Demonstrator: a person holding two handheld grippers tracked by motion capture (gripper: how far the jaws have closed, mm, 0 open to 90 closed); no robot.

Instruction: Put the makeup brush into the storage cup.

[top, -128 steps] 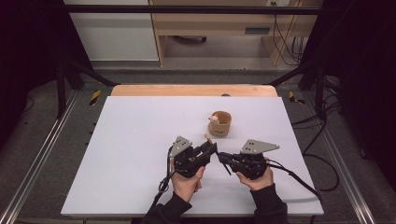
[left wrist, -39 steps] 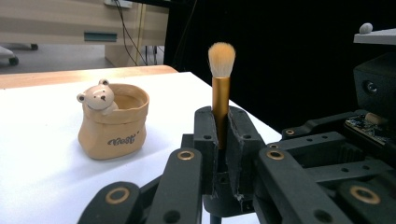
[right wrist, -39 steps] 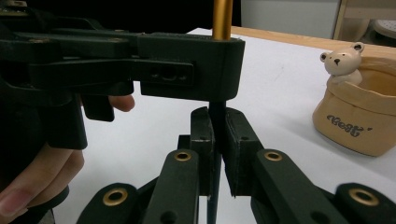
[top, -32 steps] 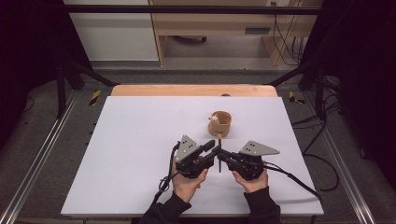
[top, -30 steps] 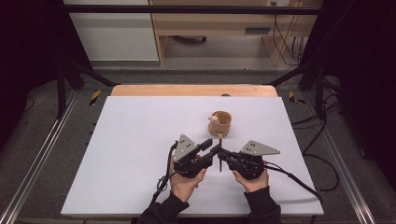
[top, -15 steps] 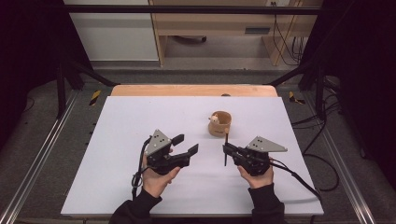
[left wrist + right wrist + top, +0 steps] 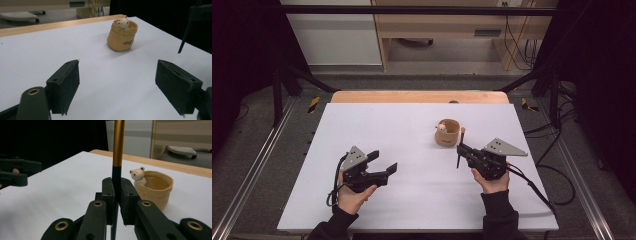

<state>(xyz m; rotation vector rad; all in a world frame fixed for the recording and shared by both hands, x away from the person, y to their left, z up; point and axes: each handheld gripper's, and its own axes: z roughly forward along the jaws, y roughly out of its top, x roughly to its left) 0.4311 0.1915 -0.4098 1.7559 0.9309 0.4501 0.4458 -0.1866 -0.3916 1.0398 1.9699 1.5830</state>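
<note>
Jaws, left: spread wide on the left gripper [image 7: 384, 167], nothing between them; just been opening, bare white bench [image 7: 412, 200] showing in the gap in the left gripper view.
Jaws, right: pinched shut on the right gripper [image 7: 117, 202] around the slim pen with dark lower barrel and gold-orange upper shaft [image 7: 117, 150], pads pressing both sides of the dark part.
Change: a second ago both grippers close together at mid-bench, meeting at the pen; now the left gripper drawn well off to the left and emptied, the right gripper near its earlier spot with the pen alone in its hold.
Meaning: handover apparently complete, pen passed to the right side; next step likely a drop into the small tan round cup with a little bear figure on its rim [image 7: 448, 132].
Pen, place: held upright off the bench, just beside the cup on its near right in the high view [image 7: 460, 147]; not yet inside.
Pen, look: thin, straight, dark tip pointing down, pale top end uppermost; tip visible at far right of the left gripper view [image 7: 182, 46].
Cup, look: upright, open, soft-sided, dark lettering on its wall [image 7: 122, 33]; bear head at the rim.
</note>
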